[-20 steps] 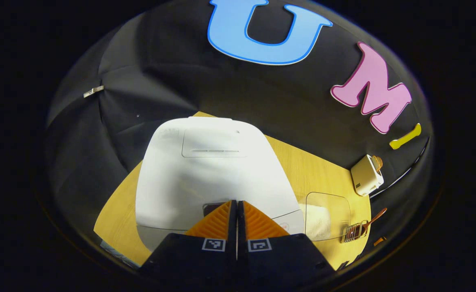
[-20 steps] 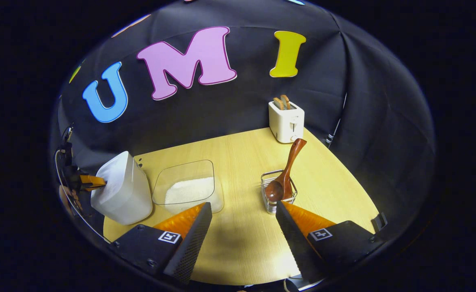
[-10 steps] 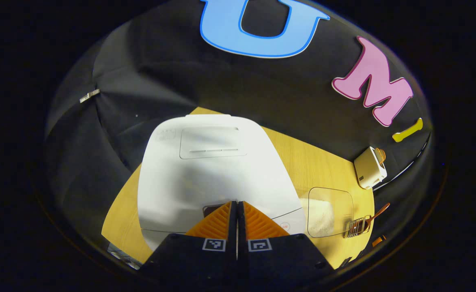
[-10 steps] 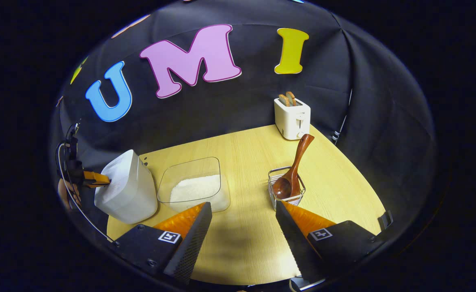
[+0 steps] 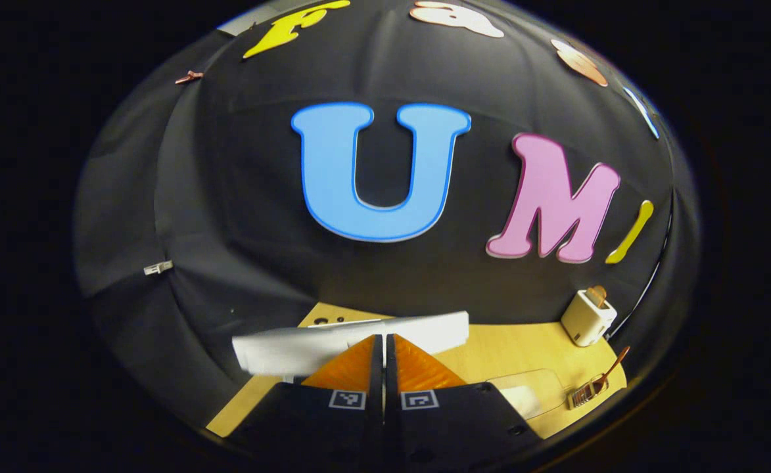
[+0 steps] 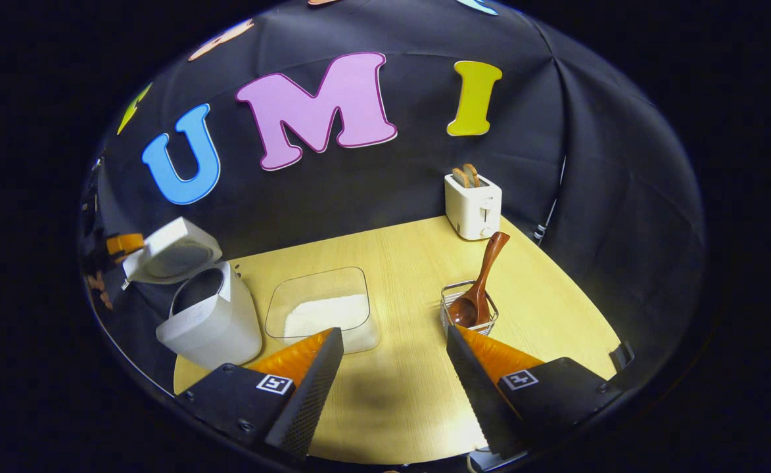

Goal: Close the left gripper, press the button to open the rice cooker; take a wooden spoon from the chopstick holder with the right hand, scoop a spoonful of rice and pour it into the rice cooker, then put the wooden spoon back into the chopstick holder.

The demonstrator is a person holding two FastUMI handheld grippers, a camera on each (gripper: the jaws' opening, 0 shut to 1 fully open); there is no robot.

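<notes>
Holding our left gripper point(image 5: 383, 338) with its fingers pressed together and nothing between them, we see its tips right at the raised lid's edge; whether they touch it we cannot tell. In the right gripper view the rice cooker point(image 6: 211, 322) sits at nine o'clock on the table point(image 6: 411, 401), its lid point(image 6: 171, 253) tilted up and the pot mouth open. Our right gripper point(image 6: 395, 345) hangs wide open and empty over the table's near side. The wooden spoon point(image 6: 480, 289) leans in the chopstick holder point(image 6: 469, 315) just ahead at one o'clock, and the rice container point(image 6: 323, 309) lies at eleven o'clock between holder and cooker.

We judge the button step done; fetching the spoon comes next. The risks we see:
- The holder is a light wire basket. A sideways tug on the spoon could tip or drag it.
- The spoon's handle is smooth, glossy, rounded wood. It may twist between the fingers if we take it off-centre, and then the bowl would spill grains.
- The lid sits only part-way up, so it could block the pour or drop if the left gripper knocks it.
- The container is thin clear plastic with rounded corners. A hard scoop might slide it across the slick woodgrain top.

A white toaster point(image 6: 472, 207) stands at twelve o'clock, well clear.
</notes>
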